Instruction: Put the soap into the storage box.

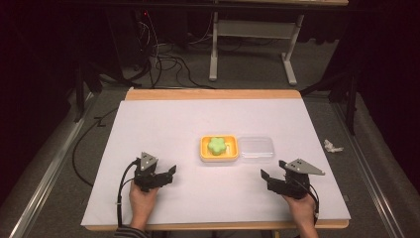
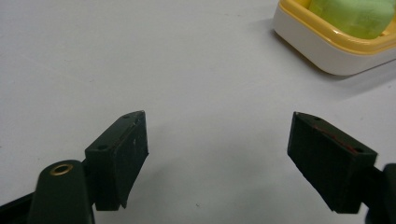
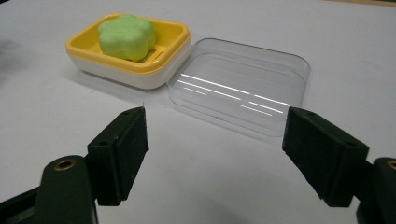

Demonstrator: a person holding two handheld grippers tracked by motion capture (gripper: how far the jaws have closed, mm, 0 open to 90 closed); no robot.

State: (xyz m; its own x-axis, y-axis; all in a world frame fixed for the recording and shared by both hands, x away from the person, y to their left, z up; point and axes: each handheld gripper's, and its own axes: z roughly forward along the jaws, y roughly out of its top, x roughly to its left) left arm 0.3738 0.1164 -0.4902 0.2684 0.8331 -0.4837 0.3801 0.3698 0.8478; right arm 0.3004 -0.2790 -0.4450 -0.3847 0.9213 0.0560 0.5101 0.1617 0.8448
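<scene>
A yellow soap dish (image 1: 219, 156) with a white base sits at the middle of the white table, holding a green flower-shaped soap (image 1: 216, 145). A clear plastic lid (image 1: 256, 148) lies flat against its right side. My left gripper (image 1: 172, 172) rests open on the table, left of and nearer than the dish. In the left gripper view the dish (image 2: 322, 51) and soap (image 2: 355, 16) are at the upper right, beyond the empty jaws. My right gripper (image 1: 264, 175) is open, just in front of the lid. Its view shows the lid (image 3: 240, 86), dish (image 3: 121, 67) and soap (image 3: 127, 36) ahead.
The white sheet (image 1: 163, 124) covers the wooden table top, with bare room left of and behind the dish. A crumpled white scrap (image 1: 332, 146) lies on the floor to the right. Cables (image 1: 168, 62) and a metal frame (image 1: 252, 34) stand beyond the table.
</scene>
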